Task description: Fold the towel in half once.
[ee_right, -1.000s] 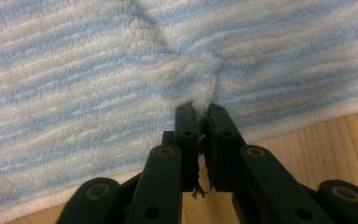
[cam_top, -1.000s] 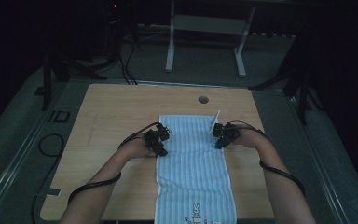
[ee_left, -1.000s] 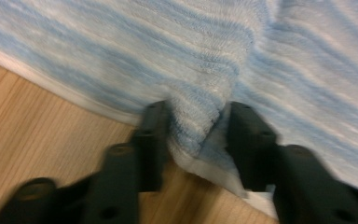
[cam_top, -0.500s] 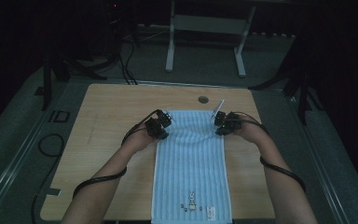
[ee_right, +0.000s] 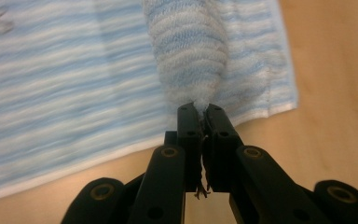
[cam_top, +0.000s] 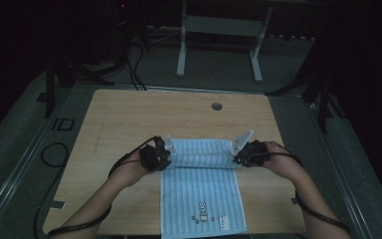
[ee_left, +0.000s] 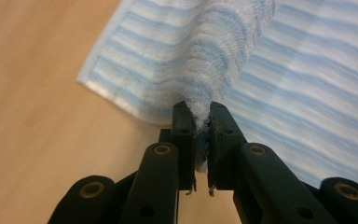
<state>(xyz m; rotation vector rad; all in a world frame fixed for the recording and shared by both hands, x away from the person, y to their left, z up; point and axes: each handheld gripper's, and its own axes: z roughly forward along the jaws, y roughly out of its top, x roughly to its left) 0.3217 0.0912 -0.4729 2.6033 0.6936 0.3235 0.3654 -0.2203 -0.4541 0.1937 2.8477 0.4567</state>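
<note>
A pale wooden table stood in a dim room, with a small round hole near its far edge and grey floor around it. On the floor to the left a black cable lay looped, dark stands rose at both sides, and beyond the far edge stood the white legs of a frame. A blue and white striped towel lay on the near middle of the table, its near end at the table's front edge and bearing a small printed figure. Its far end was lifted off the wood and turned back toward the person, forming a raised fold between the two hands. The left gripper was clamped on the left far corner: in the left gripper view its jaws were closed tight on a bunched pinch of towel, which hung away from them over the flat cloth below. The right gripper held the right far corner the same way, its jaws squeezed on a gathered tuft of towel. The corner tips themselves were hidden between the pads. Loose threads hung below both sets of jaws. The room's far side was too dark to make out, and both forearms were cut off at the bottom edge.
</note>
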